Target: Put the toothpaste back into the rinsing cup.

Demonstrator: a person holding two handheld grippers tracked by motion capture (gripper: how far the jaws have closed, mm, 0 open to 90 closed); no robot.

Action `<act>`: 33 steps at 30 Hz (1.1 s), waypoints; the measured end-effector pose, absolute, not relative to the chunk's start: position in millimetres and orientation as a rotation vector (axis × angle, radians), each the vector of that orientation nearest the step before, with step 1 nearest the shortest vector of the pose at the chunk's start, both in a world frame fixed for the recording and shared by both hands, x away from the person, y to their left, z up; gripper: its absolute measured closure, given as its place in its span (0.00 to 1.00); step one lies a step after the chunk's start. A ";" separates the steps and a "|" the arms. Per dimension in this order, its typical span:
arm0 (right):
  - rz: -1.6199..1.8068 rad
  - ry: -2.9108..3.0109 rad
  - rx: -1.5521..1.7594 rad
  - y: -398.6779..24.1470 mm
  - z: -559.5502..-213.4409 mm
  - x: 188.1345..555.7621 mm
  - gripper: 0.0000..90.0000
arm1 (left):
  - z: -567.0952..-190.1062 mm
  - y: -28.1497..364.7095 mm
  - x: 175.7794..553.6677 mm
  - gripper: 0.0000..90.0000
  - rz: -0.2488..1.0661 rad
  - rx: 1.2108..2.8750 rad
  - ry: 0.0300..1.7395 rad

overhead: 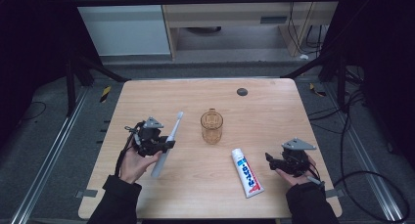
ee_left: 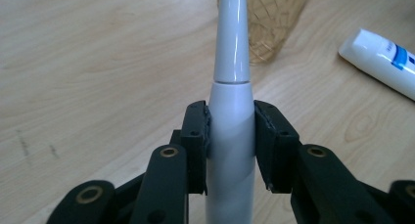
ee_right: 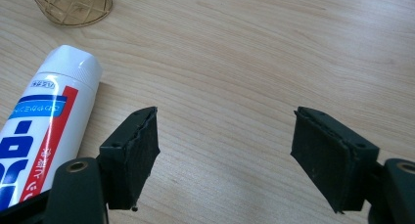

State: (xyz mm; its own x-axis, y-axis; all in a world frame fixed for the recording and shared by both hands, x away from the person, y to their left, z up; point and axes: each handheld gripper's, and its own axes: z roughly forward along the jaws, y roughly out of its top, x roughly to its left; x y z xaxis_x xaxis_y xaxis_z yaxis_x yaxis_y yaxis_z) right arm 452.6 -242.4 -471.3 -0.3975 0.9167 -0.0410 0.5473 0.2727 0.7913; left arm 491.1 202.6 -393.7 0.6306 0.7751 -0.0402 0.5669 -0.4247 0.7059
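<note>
White toothbrush (ee_left: 230,136) pinched in my left gripper (overhead: 155,142), my right gripper (overhead: 280,164) spread wide beside the toothpaste tube (overhead: 247,172), amber cup (overhead: 211,126) between.

Black two-jawed tools (overhead: 169,145) with brass rivets, grey plates, dark sleeves (overhead: 115,204).
</note>
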 end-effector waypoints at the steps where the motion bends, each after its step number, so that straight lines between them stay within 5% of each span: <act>1: 0.973 2.045 1.320 -242.3 -471.2 452.3 0.28 | -392.3 203.8 490.3 0.75 0.399 2.132 1.045; 18: 0.971 2.034 1.316 -241.9 -471.9 452.9 0.28 | -374.4 210.1 479.3 0.74 0.648 1.937 1.042; 33: 0.973 2.020 1.319 -242.1 -472.4 453.1 0.27 | -347.1 196.8 497.9 0.74 0.722 1.770 1.024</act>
State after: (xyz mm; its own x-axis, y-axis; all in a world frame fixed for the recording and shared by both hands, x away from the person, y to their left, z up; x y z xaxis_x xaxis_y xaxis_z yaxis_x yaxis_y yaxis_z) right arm 453.1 -242.1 -472.4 -0.3798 0.9239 -0.0470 0.5390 0.2623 0.8004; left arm 497.9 196.8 -347.1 0.4781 0.8776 0.0346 0.3272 -0.2145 0.9203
